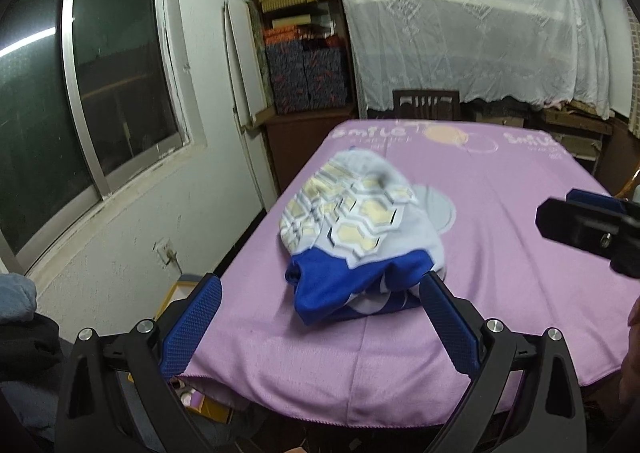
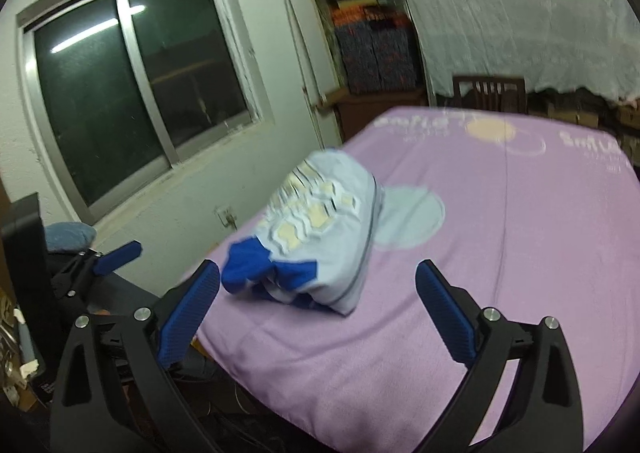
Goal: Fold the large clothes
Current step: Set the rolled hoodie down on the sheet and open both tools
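A crumpled garment [image 1: 360, 237], pale blue with a yellow honeycomb print and a royal blue part, lies in a heap near the front left of the purple-covered table [image 1: 500, 273]. My left gripper [image 1: 320, 305] is open just in front of the heap, holding nothing. The same garment [image 2: 316, 237] shows in the right wrist view, slightly blurred. My right gripper [image 2: 318, 295] is open too, hovering just short of the heap with nothing between its blue pads. The right gripper's tool also pokes in at the right edge [image 1: 588, 229] of the left wrist view.
A window [image 1: 100, 101] fills the left wall. Shelves with boxes [image 1: 300, 53] stand at the back, beside a white lace curtain [image 1: 480, 33]. A wooden chair [image 1: 426, 105] sits behind the table. Clutter lies on the floor [image 1: 200, 401] left of the table.
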### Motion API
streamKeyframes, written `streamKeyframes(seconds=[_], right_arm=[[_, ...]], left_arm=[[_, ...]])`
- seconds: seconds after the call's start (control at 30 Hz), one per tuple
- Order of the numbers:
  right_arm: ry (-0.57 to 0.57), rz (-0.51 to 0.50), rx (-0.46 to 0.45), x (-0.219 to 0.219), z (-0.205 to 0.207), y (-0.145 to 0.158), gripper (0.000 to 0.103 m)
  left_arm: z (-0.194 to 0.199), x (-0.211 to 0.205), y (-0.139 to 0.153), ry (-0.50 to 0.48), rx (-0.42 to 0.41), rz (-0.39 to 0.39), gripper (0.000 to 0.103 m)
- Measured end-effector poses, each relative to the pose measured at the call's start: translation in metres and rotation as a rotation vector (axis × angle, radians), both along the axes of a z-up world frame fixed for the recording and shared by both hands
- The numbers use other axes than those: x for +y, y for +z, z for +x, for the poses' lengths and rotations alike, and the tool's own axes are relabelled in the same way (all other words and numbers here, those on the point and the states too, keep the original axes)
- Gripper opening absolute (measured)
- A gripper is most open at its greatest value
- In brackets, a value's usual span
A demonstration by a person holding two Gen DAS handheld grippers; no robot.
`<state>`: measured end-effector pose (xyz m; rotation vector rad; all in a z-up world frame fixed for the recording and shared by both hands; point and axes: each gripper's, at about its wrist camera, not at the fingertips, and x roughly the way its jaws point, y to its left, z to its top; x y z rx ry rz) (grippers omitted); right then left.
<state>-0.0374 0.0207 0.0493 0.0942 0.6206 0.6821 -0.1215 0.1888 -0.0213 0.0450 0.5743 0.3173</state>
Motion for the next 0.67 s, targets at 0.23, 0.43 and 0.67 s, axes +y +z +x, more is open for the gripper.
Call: streamKeyframes(seconds=[0.23, 0.43, 0.67], right_arm=[[0.034, -0.065, 0.069, 0.024, 0.014, -0.033, 0.096], [0.046, -0.090, 0.080, 0.031, 0.016, -0.039, 0.096], [0.057, -0.105, 0.083, 0.035, 0.017, -0.041, 0.096]], left_arm=[[0.013, 0.015, -0.019, 0.034, 0.044, -0.064, 0.099], [0.016, 0.020, -0.020, 0.050, 0.056, -0.073, 0.099], [0.015, 0.022, -0.019, 0.043, 0.054, -0.103, 0.099]])
